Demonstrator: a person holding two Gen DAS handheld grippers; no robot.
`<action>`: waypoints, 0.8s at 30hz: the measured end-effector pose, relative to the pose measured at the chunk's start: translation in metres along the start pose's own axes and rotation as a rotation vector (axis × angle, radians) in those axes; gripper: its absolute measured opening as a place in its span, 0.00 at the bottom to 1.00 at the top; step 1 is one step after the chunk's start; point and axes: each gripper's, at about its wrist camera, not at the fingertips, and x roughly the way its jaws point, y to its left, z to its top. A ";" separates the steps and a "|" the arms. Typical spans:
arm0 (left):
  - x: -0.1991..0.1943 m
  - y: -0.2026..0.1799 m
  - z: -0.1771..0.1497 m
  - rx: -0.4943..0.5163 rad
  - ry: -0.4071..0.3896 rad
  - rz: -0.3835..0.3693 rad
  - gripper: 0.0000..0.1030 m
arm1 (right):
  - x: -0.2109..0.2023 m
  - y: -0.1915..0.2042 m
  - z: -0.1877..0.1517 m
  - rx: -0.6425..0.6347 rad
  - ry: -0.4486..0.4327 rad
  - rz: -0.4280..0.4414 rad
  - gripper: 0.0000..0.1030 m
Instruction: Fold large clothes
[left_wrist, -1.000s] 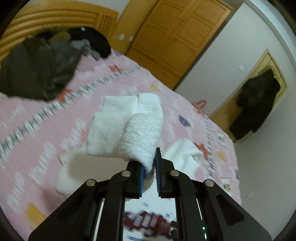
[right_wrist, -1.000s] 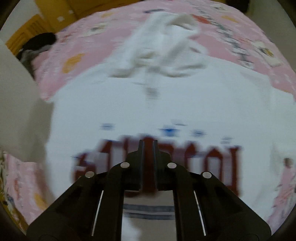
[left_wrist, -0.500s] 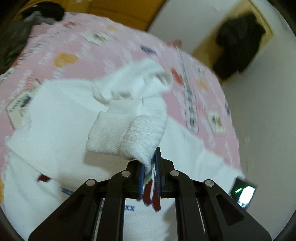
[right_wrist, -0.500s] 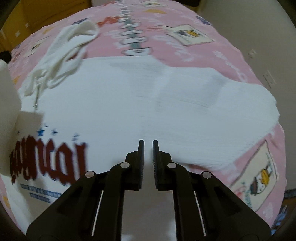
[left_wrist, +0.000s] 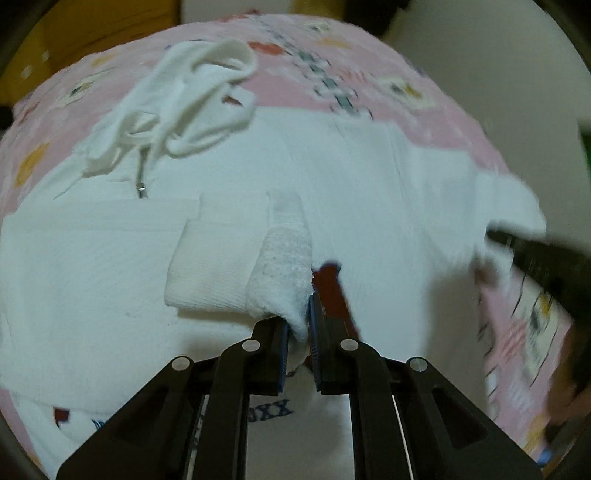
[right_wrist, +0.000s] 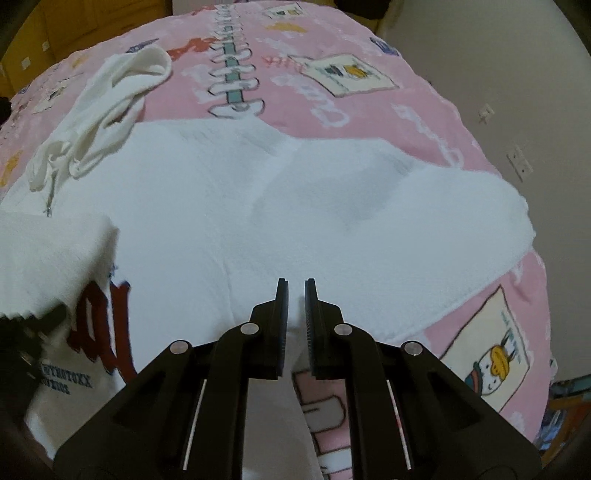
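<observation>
A large white hoodie (left_wrist: 351, 192) with dark red lettering (right_wrist: 96, 325) lies spread on a pink bed. Its hood and drawstring (left_wrist: 184, 99) lie bunched at the far side. My left gripper (left_wrist: 298, 325) is shut on the white sleeve cuff (left_wrist: 280, 269) and holds the sleeve folded across the hoodie's front. My right gripper (right_wrist: 295, 291) has its jaws nearly together with nothing between them, just above the hoodie's other sleeve (right_wrist: 369, 206). The right gripper shows blurred at the right edge of the left wrist view (left_wrist: 543, 258).
The pink cartoon-print bedspread (right_wrist: 332, 74) covers the bed. A grey wall with a socket (right_wrist: 519, 166) stands to the right of the bed. Yellow wooden cabinets (right_wrist: 66, 26) stand at the far left.
My left gripper has carried the cuff down and across onto the hoodie's chest. My right gripper has swung right, from the lettering over to the other sleeve.
</observation>
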 end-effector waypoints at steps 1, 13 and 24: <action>0.000 0.001 -0.001 0.018 0.005 -0.003 0.10 | 0.000 0.003 0.003 -0.012 -0.004 -0.021 0.09; -0.102 0.026 -0.008 0.117 -0.047 -0.156 0.75 | -0.053 0.067 0.025 0.051 -0.003 0.260 0.56; -0.102 0.246 -0.017 -0.221 -0.055 0.195 0.77 | -0.041 0.244 0.000 -0.453 -0.080 0.224 0.66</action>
